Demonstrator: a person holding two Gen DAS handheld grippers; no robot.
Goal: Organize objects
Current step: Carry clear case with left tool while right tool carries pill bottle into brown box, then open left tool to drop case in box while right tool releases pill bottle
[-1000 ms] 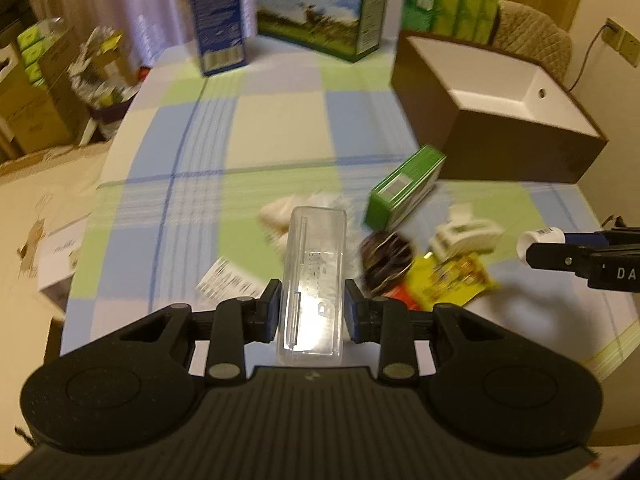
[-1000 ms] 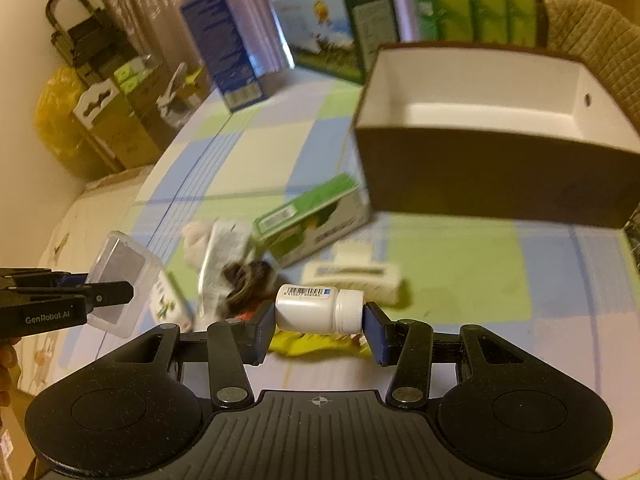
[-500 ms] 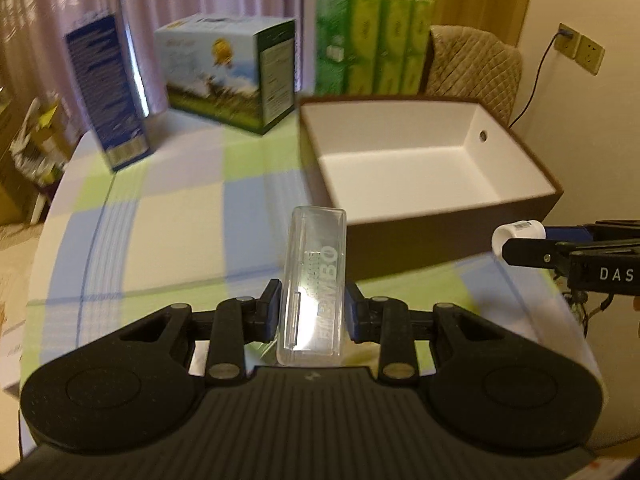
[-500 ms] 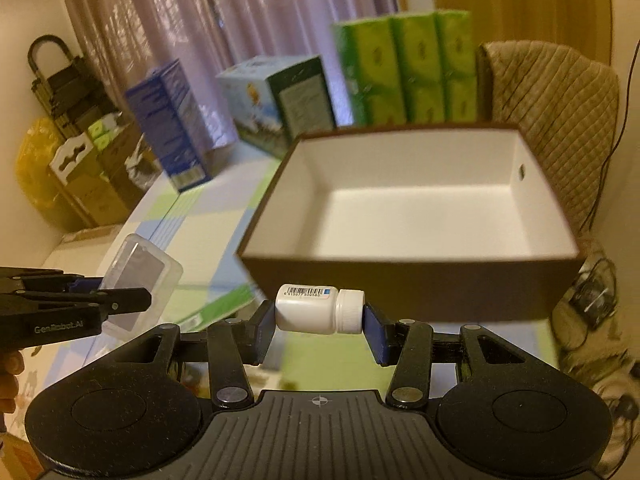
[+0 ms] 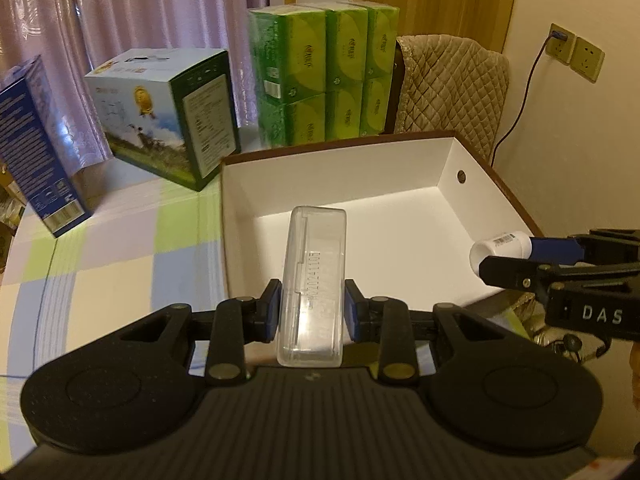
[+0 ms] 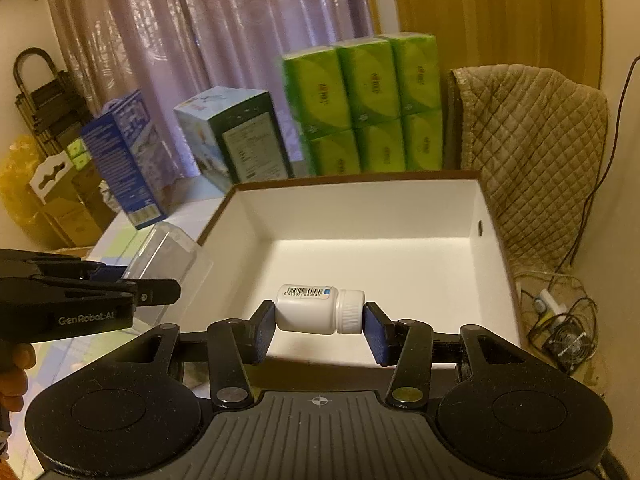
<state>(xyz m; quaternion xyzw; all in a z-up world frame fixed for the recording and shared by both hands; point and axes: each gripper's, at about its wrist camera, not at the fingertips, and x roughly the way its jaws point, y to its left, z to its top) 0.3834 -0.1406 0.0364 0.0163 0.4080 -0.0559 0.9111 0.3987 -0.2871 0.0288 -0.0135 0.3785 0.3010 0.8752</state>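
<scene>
Above the near edge of the open brown box [image 5: 472, 138], the left gripper [image 5: 311, 314] clamps a clear plastic case [image 5: 313, 280] that points lengthwise toward the box's white inside. Over the box's near right part, the right gripper [image 6: 319, 322] pinches a white pill bottle [image 6: 316, 309] sideways, base against one pad and cap against the other. Behind the box stand green tissue packs [image 5: 326, 76], a printed carton [image 5: 168, 112] and a blue carton [image 5: 34, 148].

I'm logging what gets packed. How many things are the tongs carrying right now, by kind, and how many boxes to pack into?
Clear plastic case: 1
White pill bottle: 1
Open brown box: 1
Total: 3
</scene>
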